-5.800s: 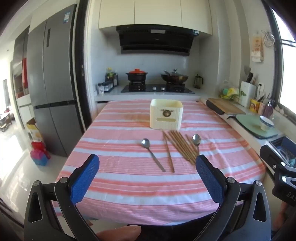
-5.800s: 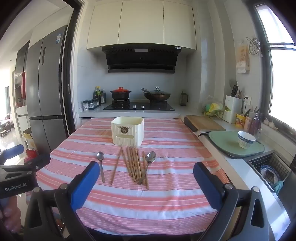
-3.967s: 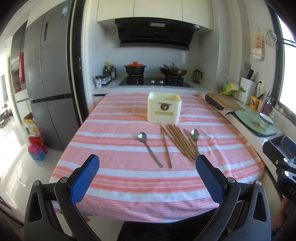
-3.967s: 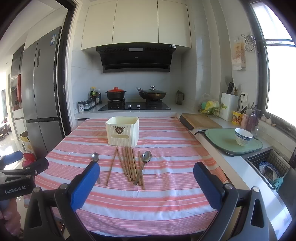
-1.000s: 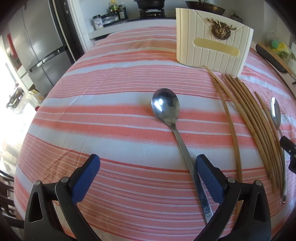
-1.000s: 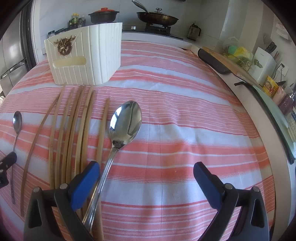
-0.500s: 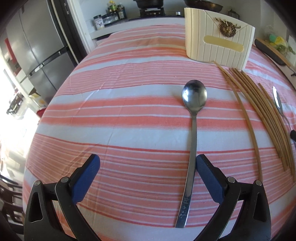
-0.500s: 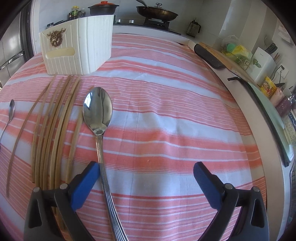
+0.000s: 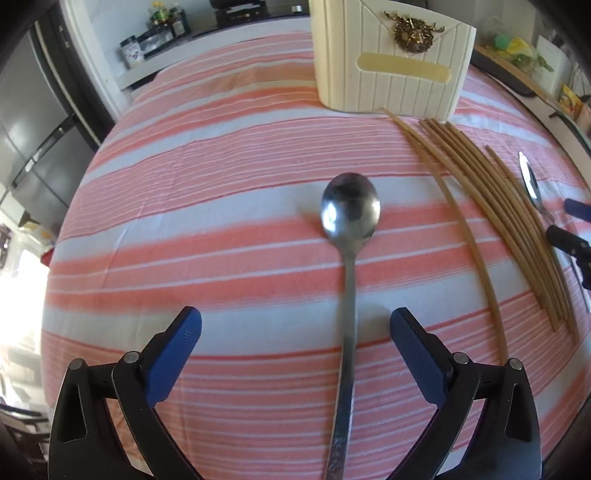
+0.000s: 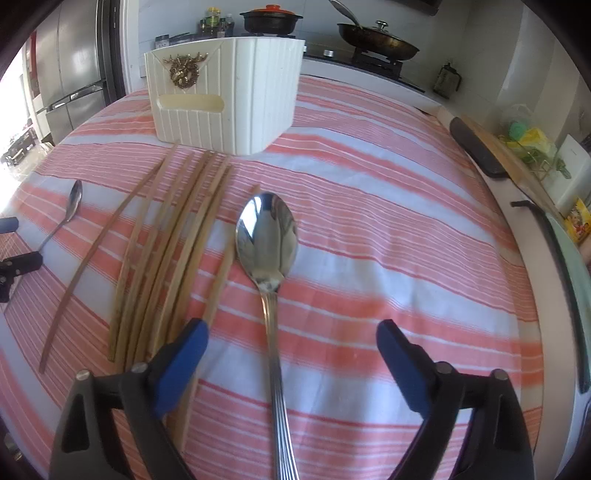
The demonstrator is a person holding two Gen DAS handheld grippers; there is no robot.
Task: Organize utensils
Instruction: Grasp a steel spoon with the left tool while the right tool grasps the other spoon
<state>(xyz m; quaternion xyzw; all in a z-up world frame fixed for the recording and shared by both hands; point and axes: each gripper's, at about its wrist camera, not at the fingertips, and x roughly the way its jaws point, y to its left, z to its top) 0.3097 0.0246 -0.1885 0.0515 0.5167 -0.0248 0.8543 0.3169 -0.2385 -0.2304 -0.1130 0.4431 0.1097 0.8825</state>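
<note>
A steel spoon [image 9: 349,236] lies on the striped tablecloth, its handle running between the fingers of my open left gripper [image 9: 295,345]. A second steel spoon [image 10: 267,243] lies with its handle between the fingers of my open right gripper [image 10: 291,350]. Several wooden chopsticks [image 10: 173,236] lie side by side between the two spoons; they also show in the left wrist view [image 9: 491,206]. A cream utensil box [image 10: 225,103] with a gold deer emblem stands behind them, also seen in the left wrist view [image 9: 391,62]. Neither gripper holds anything.
The table [image 10: 388,206] carries a pink and white striped cloth. A counter with a cutting board [image 10: 495,151] runs along its right side. A stove with a red pot [image 10: 271,18] and a pan [image 10: 376,40] stands behind. A fridge [image 9: 33,122] stands left.
Both grippers have come lower and closer over the table. Each spoon's handle now lies centred between its gripper's fingers, and the right gripper's jaws have narrowed a little.
</note>
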